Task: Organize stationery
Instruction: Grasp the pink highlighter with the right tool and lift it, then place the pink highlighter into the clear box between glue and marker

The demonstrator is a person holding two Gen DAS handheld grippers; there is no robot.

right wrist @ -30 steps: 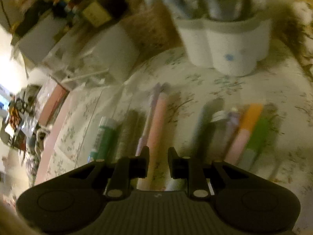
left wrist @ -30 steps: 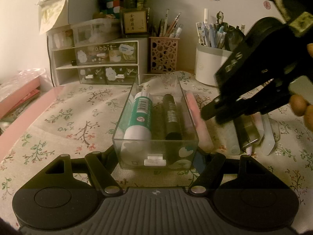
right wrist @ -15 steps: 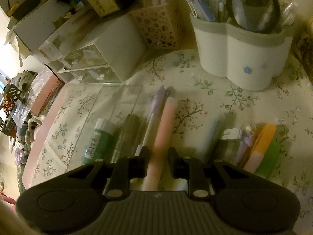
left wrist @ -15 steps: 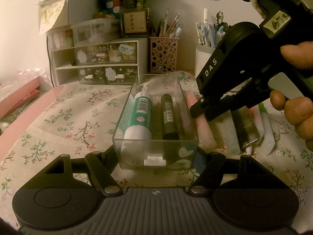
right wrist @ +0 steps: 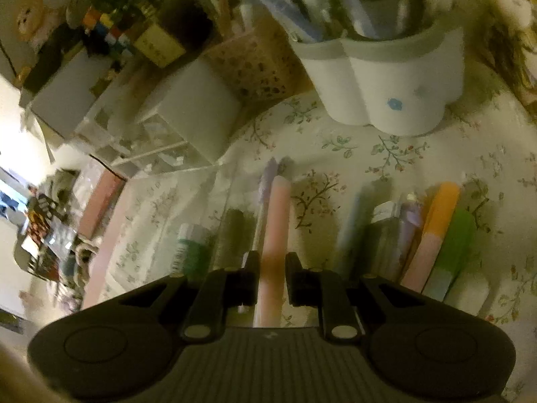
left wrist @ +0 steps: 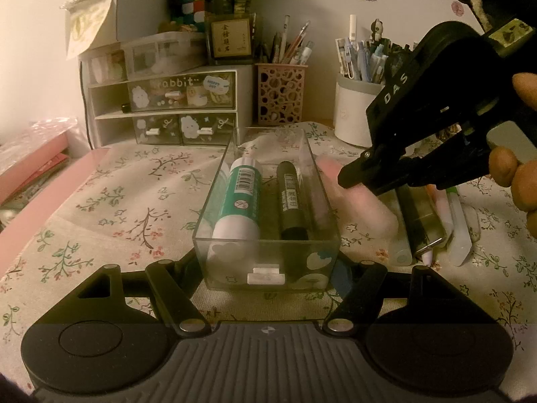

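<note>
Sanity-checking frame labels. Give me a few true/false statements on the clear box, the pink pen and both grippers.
1. The clear box holds a green-labelled glue stick and a dark marker. True.
2. The pink pen lies inside the box. False: it lies on the floral cloth just outside the box's right wall.
3. The left gripper holds the box by its near end. True.
4. The right gripper is over the white pen cup. False: it straddles the pink pen, its jaws having just been closing.
5. The box stands upside down. False: its open side faces up.
</note>
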